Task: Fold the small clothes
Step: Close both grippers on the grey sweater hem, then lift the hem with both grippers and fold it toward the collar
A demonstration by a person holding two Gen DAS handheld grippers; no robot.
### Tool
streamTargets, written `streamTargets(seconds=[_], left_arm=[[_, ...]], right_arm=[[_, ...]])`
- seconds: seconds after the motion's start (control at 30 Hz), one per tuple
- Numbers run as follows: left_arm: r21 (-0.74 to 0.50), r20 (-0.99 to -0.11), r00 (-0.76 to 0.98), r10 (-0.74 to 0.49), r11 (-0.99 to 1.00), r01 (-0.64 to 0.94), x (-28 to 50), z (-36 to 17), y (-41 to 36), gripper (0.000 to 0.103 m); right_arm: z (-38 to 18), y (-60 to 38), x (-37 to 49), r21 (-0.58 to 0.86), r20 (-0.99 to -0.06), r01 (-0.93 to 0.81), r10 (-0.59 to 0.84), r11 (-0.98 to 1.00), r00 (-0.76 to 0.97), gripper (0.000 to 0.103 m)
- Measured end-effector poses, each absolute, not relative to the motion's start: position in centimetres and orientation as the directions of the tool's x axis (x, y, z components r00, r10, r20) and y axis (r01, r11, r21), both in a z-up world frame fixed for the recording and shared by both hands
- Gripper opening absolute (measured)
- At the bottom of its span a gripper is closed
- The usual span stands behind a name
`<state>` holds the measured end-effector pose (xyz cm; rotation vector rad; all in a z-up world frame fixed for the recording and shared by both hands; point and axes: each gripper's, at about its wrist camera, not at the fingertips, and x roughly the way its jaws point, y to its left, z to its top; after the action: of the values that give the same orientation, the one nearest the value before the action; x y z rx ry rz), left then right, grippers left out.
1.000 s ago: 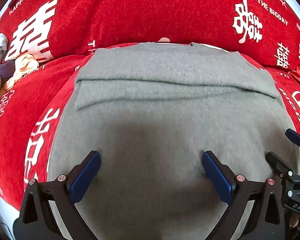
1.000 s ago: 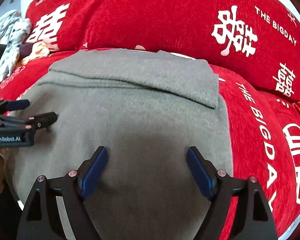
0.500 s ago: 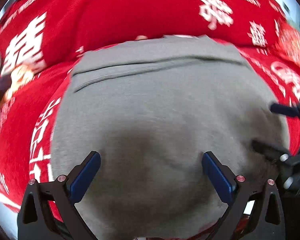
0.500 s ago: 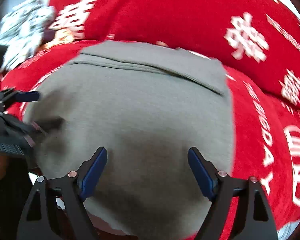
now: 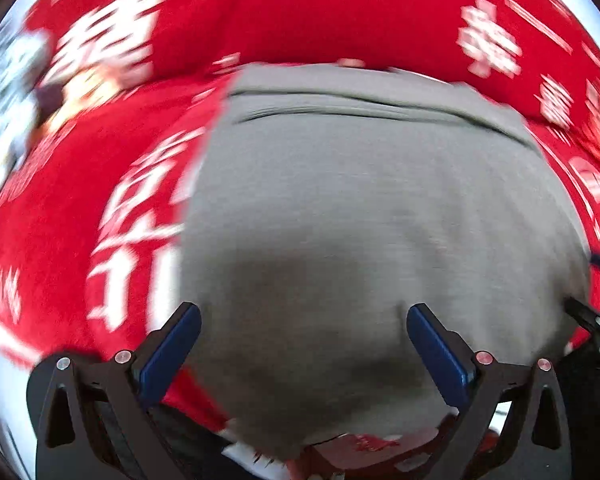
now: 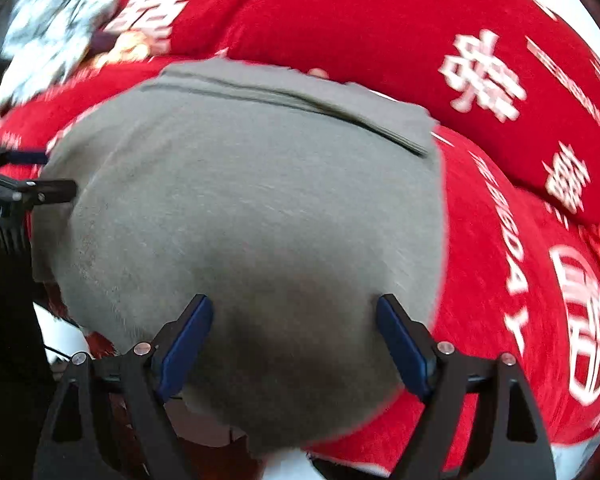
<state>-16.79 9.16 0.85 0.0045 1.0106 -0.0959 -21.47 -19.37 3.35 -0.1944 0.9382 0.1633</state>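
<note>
Hovering spread-jawed, left gripper and right gripper over flat grey knit garment, seemingly poised to pinch its near hem.

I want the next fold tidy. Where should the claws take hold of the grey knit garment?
Probably the near hem of the grey knit garment, one corner per claw, coming from the near side: its far edge is already folded over, and the near edge hangs off the red printed cover.
</note>
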Motion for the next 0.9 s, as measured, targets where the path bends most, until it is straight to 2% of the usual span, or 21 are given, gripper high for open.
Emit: streamTargets(seconds=[0.13,0.2,0.33,0.43,0.47,0.5,0.53,0.6,0.63,0.7,0.9], left_arm=[[-0.136,-0.883,0.459,-0.097,0.989,-0.054,-16.9,-1.1,13.3,0.103],[-0.181,-0.903,0.403,-0.147,0.982,-0.049,-17.2,-2.3,13.5,0.103],[-0.227,-0.913,0.347,-0.215,0.974,0.005,-17.4,-3.3,12.2,0.103],[-0.227,-0.911,0.350,-0.217,0.974,0.013,-17.3,-3.3,12.1,0.101],[-0.228,-0.910,0.351,-0.220,0.973,0.018,-17.5,-3.2,12.0,0.097],[-0.226,-0.909,0.354,-0.220,0.974,0.025,-17.6,-3.0,11.9,0.091],[-0.218,-0.908,0.358,-0.215,0.975,0.033,-17.8,-2.9,11.7,0.088],[-0.203,-0.903,0.376,-0.208,0.978,0.053,-18.3,-2.3,11.5,0.065],[-0.194,-0.899,0.387,-0.205,0.979,0.069,-18.6,-1.9,11.4,0.058],[-0.195,-0.894,0.391,-0.217,0.976,0.095,-18.5,-1.4,11.0,0.024],[-0.211,-0.885,0.399,-0.239,0.971,0.113,-18.3,0.3,10.8,0.019]], right_arm=[[2.6,-22.8,-22.6,-0.008,-0.842,-0.107,0.051,0.994,0.538,0.086],[1.9,-23.7,-22.8,0.037,-0.860,-0.089,0.077,0.995,0.504,0.086],[1.5,-22.8,-23.7,0.036,-0.860,-0.128,0.096,0.991,0.502,0.086],[1.2,-21.9,-23.9,0.035,-0.857,-0.158,0.112,0.987,0.503,0.077],[1.2,-21.4,-24.0,0.002,-0.855,-0.162,0.086,0.987,0.511,0.068],[1.2,-21.0,-24.2,-0.013,-0.855,-0.164,0.074,0.986,0.514,0.054],[1.3,-21.1,-24.3,-0.013,-0.852,-0.164,0.075,0.986,0.518,0.048],[1.5,-21.5,-24.3,0.031,-0.852,-0.167,0.113,0.985,0.511,0.014],[1.5,-21.9,-24.3,0.061,-0.853,-0.161,0.135,0.985,0.504,0.014],[1.7,-22.4,-24.2,0.103,-0.851,-0.154,0.167,0.983,0.497,0.013],[5.0,-25.3,-23.6,0.308,-0.764,-0.141,0.333,0.941,0.552,0.012]])
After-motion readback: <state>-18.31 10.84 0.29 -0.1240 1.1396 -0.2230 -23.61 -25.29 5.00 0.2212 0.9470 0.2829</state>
